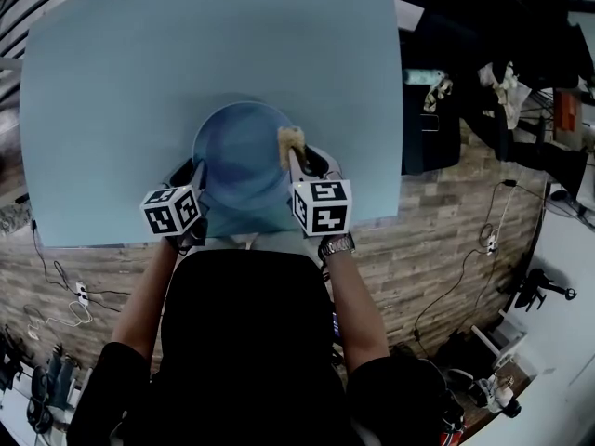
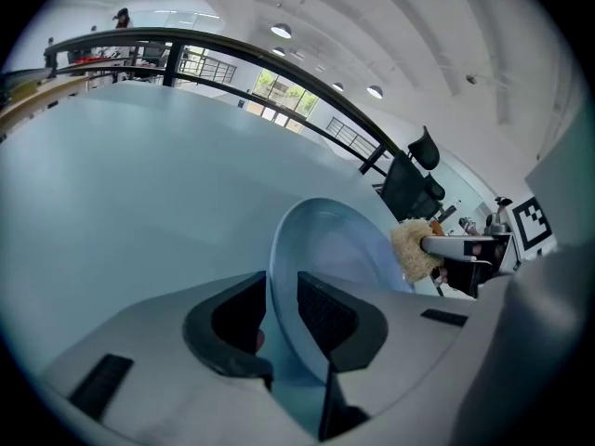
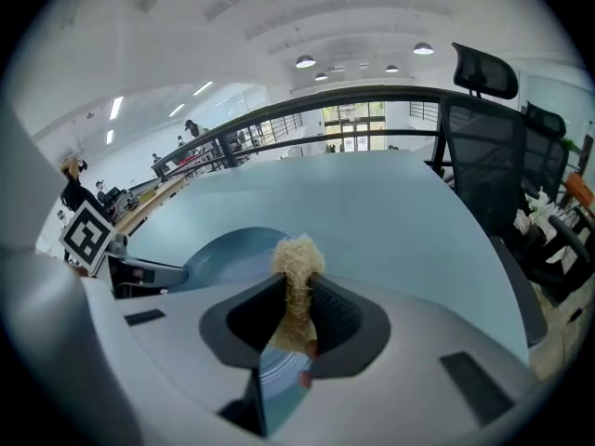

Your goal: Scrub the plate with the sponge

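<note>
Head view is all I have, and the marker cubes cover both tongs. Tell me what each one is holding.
Observer: In the left gripper view, the left tongs are shut on the rim of the round pale blue plate, with a pad on each face.
Operator: Now the right side.
Observer: In the right gripper view, the right tongs pinch the tan fibrous sponge. It is squeezed thin, and its frayed tuft sticks out past the tips.
Operator: Say whether the sponge is on the plate.
Observer: From the left gripper view the tuft lies against the plate's far edge. I can't confirm actual contact.
</note>
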A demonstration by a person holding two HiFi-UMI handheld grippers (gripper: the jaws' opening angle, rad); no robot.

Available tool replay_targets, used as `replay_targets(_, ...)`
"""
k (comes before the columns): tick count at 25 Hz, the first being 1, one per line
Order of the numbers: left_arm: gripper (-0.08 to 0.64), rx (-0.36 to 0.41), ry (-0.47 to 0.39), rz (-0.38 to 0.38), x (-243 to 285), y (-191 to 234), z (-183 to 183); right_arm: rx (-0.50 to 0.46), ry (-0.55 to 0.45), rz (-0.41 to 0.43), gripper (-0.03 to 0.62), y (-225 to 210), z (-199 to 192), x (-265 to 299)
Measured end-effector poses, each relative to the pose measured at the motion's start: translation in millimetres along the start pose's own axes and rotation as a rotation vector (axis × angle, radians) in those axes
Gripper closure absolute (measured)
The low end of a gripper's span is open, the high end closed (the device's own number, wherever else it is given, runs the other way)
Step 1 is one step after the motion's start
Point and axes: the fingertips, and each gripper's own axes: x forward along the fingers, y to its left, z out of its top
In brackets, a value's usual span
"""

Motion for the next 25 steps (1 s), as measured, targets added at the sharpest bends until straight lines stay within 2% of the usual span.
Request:
replay_targets(5, 0.549, 0.091, -0.021, -0.024, -4, -11, 8, 0.062, -0.020, 0.007, 0.520, 4, -2, -6)
replay_targets(9, 0.549, 0.167, -0.049, -0.020, -18, -13, 15, 0.069, -0.046, 0.017, 0.520, 21, 1, -16)
replay_targets(16, 0.549, 0.345, -0.226, 0.039, -62, -24, 49, 0.055, -0.094, 0.030, 0.520, 44, 3, -43)
replay_targets(21, 0.549, 0.381, -0.318, -0.020, -95, -42, 68, 0.055, -0.152, 0.025, 0.520, 63, 10, -72)
replay_targets(25, 0.551, 0.351, -0.357, -0.100, -111, -52, 70, 0.032, -0.200, 0.006, 0.520, 76, 17, -93)
